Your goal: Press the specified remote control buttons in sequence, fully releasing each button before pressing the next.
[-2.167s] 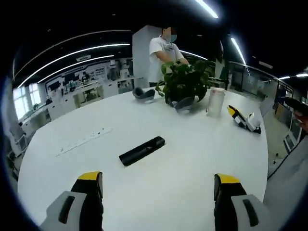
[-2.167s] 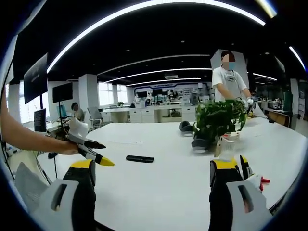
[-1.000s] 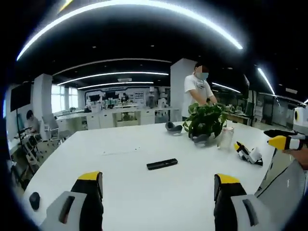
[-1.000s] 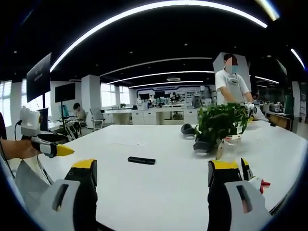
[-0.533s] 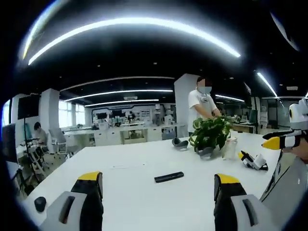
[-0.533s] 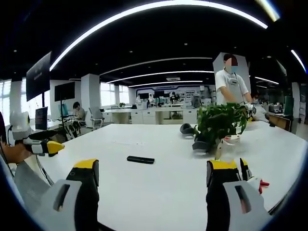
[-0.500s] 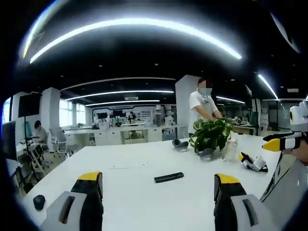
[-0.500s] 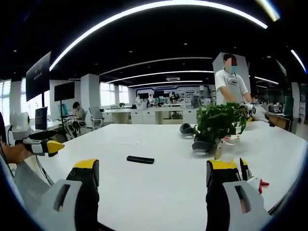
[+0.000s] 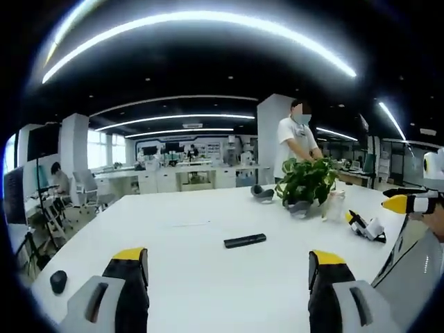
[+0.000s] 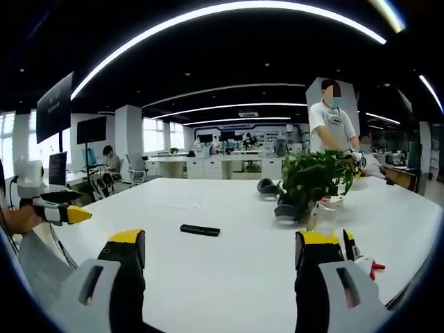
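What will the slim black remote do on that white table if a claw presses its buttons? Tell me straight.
The slim black bar-shaped remote control looks rigid and lies flat, so it probably won't tip or roll. It seems small and likely light, resting loose on the smooth glossy white table, so an angled press may slide or spin it. Pressing straight down should keep it still.

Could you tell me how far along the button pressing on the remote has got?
Nothing looks done: the black remote lies alone on the white table, with nothing touching it. In hand: both tongs, left and right, are open and empty, held back at the near side, well short of the remote. Left: approaching the remote and the whole press-and-release sequence.
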The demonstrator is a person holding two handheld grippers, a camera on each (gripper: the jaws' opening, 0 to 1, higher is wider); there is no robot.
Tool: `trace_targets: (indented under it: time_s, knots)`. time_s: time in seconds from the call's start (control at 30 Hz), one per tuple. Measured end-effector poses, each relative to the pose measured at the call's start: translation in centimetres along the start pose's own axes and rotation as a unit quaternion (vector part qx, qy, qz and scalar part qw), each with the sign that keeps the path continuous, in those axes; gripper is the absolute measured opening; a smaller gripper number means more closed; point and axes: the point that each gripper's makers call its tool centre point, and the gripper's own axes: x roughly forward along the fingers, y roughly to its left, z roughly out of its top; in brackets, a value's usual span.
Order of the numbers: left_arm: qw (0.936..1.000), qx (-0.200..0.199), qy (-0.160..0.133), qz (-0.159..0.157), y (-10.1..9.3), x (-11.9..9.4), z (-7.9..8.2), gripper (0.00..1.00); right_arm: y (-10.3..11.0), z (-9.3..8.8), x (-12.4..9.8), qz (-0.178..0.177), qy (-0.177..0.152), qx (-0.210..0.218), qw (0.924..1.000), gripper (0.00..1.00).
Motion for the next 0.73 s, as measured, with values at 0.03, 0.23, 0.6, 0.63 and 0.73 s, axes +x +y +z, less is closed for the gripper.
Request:
trace_targets:
  time_s: [0.03,0.23,0.6,0.63,0.73]
  knots:
    - [1.0000,-0.001,-0.001,0.001,0.03,-0.02,0.02,1.00,0.03,-0.01,0.00,0.001,0.000,0.000,1.0000,0.93]
    - [0.9999,-0.013,-0.007,-0.006,-0.13,-0.08,0.17,1.00,0.17,-0.11,0.06,0.000,0.003,-0.011,0.9999,0.92]
    - [1.0000,-0.007,0.004,-0.004,-0.09,-0.05,-0.26,1.00,0.43,-0.34,0.12,0.004,0.011,-0.021,0.9997,0.90]
    - [1.0000,-0.004,0.006,-0.005,-0.16,-0.04,-0.31,1.00,0.27,-0.36,0.10,0.000,0.011,-0.022,0.9997,0.90]
    - [0.9999,0.008,0.007,-0.004,-0.30,-0.06,-0.40,1.00,0.21,-0.35,0.07,0.000,0.011,-0.020,0.9997,0.90]
